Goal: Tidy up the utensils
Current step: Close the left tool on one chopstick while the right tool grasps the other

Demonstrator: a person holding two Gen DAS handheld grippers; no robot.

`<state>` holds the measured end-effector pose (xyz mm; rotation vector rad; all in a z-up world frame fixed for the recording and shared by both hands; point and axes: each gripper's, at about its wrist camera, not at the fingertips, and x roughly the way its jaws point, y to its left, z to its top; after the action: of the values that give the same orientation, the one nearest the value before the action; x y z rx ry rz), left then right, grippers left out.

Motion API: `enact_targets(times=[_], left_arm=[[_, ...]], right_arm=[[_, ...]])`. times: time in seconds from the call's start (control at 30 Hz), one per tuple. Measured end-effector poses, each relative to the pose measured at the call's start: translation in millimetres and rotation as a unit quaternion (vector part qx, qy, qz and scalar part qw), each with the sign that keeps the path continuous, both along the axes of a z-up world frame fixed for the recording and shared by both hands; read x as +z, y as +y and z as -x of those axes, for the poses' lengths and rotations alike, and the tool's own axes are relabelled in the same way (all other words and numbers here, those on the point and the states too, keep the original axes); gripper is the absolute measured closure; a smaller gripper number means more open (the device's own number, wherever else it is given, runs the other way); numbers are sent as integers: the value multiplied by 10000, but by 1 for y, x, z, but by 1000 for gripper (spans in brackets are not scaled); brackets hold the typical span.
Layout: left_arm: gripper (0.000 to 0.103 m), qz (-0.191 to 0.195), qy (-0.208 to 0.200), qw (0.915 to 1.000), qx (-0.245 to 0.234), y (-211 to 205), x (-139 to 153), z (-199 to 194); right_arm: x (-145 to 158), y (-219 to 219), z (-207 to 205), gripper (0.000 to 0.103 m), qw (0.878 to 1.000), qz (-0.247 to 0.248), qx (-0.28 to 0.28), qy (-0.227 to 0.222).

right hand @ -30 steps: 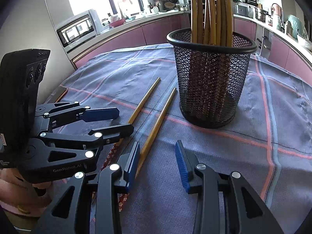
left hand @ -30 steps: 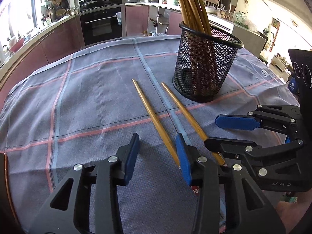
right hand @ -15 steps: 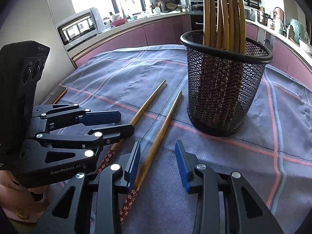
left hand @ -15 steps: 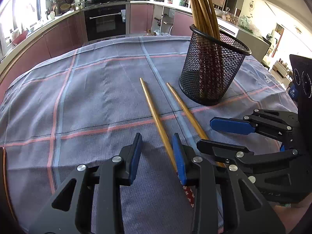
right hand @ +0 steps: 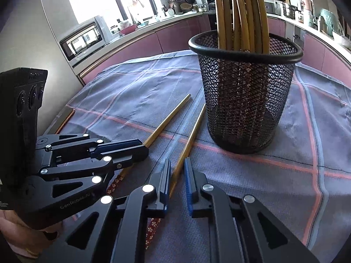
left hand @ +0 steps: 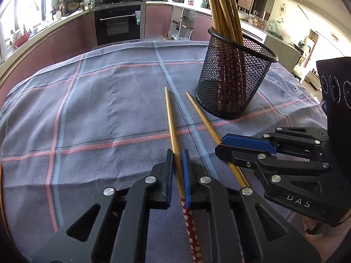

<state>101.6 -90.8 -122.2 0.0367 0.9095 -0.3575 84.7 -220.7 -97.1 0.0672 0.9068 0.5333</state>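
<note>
Nearest, in the left wrist view: the black left gripper [left hand: 177, 153] with blue pads, jaws just drawn together and now clamped on the left chopstick [left hand: 171, 120], a slim golden-brown wooden stick with a dark red, flower-patterned handle end. Grips it just above the red part, with the golden tip pointing away across the table.

Just to the right of it: the black right gripper [left hand: 221, 144], also freshly closed, pinching the right chopstick [left hand: 201, 118], a matching golden-brown wooden stick. Seen in the right wrist view between the blue pads, red flowered end toward the camera.

At the lower left edge of the right wrist view: a hand [right hand: 15, 236] under the left gripper's body, ring on one finger.

Under everything: a grey-blue checked tablecloth [left hand: 98, 109] with pink and pale blue stripes. Both chopsticks low along it, side by side, near each other but apart, spreading wider toward the handles.

Farther on: a black wire-mesh cup [left hand: 232, 83], upright, just beside the right chopstick's tip. Holds a bundle of golden-brown chopsticks [left hand: 221, 11], tips up, red ends showing through the mesh.

Farthest: kitchen counters with pink cabinet fronts, a black built-in oven [left hand: 119, 24], a silver microwave [right hand: 83, 41].
</note>
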Motion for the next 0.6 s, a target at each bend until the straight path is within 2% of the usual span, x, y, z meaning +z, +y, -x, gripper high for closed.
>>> enact_targets(times=[0.2, 0.4, 0.6], left_arm=[[95, 67, 19, 10000, 61, 4, 1, 5], [96, 110, 46, 9999, 72, 7, 1, 9], [96, 76, 49, 10000, -7, 4, 1, 12]], right_arm=[[3, -11, 2, 97, 9998, -176, -132, 18], [12, -14, 8, 98, 9993, -370, -21, -62], [9, -2, 5, 98, 9995, -281, 150, 7]])
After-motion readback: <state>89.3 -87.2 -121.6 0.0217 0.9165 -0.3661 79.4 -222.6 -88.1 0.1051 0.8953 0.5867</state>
